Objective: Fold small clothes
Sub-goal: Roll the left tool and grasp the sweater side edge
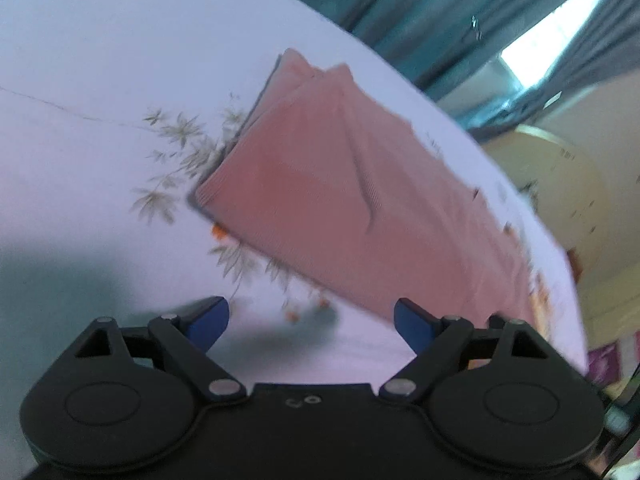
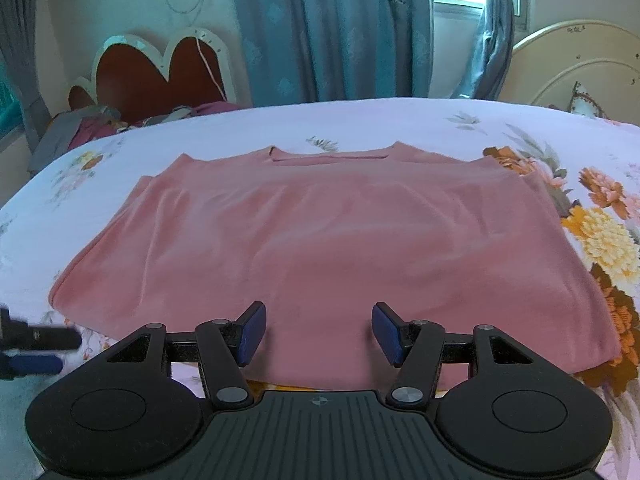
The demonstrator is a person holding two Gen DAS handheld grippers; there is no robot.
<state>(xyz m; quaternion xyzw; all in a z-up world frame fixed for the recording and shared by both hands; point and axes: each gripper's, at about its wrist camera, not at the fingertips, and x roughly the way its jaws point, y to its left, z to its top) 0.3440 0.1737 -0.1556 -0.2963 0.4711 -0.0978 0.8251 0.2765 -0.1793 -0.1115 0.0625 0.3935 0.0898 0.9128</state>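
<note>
Plainly, a pink garment (image 2: 320, 236) lies spread flat on a floral bedsheet (image 2: 360, 120), filling the middle of the right wrist view; its neckline sits toward the upper centre of that frame, and its near hem runs along the bottom, just above the tool body; the sleeves look folded in at the left and right sides, giving a roughly rectangular shape; the right gripper (image 2: 319, 330) hovers at the lower centre with its blue pads (image 2: 252, 330) spread wide apart, nothing between them, over the near edge of the cloth; at the far left edge of the same frame a blurred dark and blue piece, apparently the other tool, pokes in beside the garment's lower left corner; in the left wrist view, which is tilted and blurred, the same garment (image 1: 352, 192) runs diagonally from upper centre to lower right; the left gripper (image 1: 311, 322) sits at the bottom centre, fingers released and empty, above bare sheet (image 1: 100, 80) just beside the cloth's edge; teal curtains (image 2: 332, 28) hang across the top behind the bed.
</note>
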